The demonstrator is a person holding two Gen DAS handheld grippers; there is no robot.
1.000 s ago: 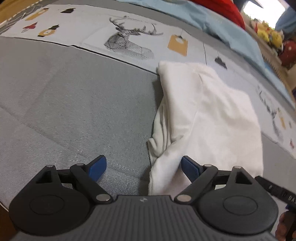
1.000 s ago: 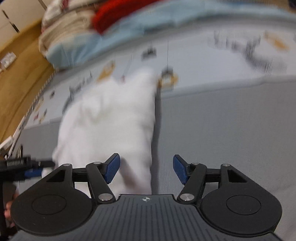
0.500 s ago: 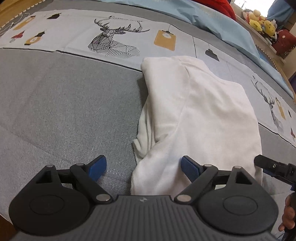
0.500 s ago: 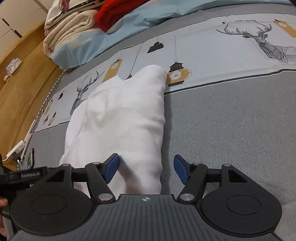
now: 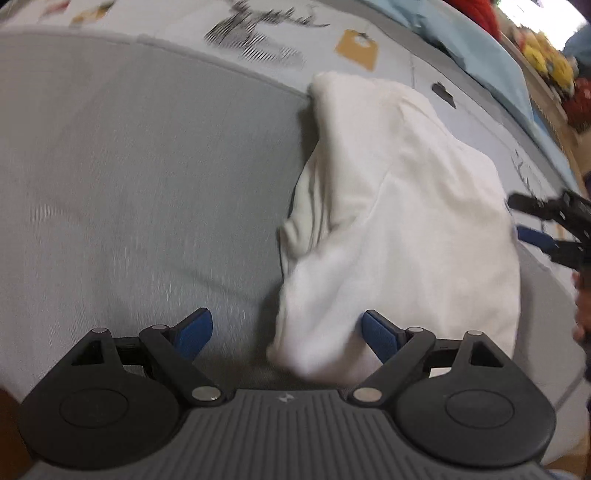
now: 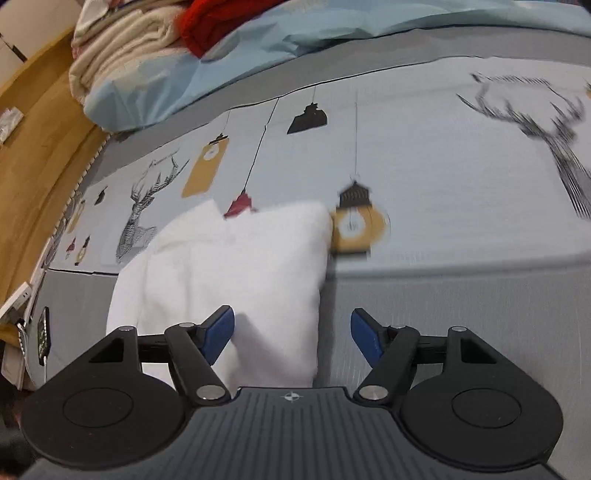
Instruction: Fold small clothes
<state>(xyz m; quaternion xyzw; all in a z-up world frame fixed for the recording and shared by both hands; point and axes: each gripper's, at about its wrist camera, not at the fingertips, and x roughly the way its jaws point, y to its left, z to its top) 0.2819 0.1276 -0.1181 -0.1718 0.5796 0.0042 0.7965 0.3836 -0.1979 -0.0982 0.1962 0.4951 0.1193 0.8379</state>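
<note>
Left wrist view first: we see one white garment (image 5: pixel 402 229), folded over on itself, lying on a grey bed cover (image 5: pixel 129 177). Its near corner sits just ahead of the left gripper (image 5: pixel 286 334), between the two blue pads and closer to the right-hand pad (image 5: pixel 378 334). We see no pad pressing on the cloth, and the jaws stand wide apart. The rest of the garment stretches away ahead and to the right of this gripper, its far end reaching a pale printed band (image 5: pixel 369 48) of the cover. The right gripper (image 5: pixel 543 225) shows at the right edge, just beside the garment's far side.

From the right wrist view, the same garment (image 6: pixel 229 280) lies ahead and to the left of the right gripper (image 6: pixel 291 334). Its near right edge falls between the blue pads, with the left pad (image 6: pixel 218 334) over the cloth; whether it touches we cannot tell. These jaws are opening and nothing is clamped.

Beyond the garment the printed band (image 6: pixel 443 155) carries two stag heads and several hanging lamps and tags. Farther off lie one light blue quilt (image 6: pixel 295 40), one red cloth (image 6: pixel 218 22) and a cream folded blanket (image 6: pixel 122 62). A wooden floor (image 6: pixel 40 147) runs along the left.
</note>
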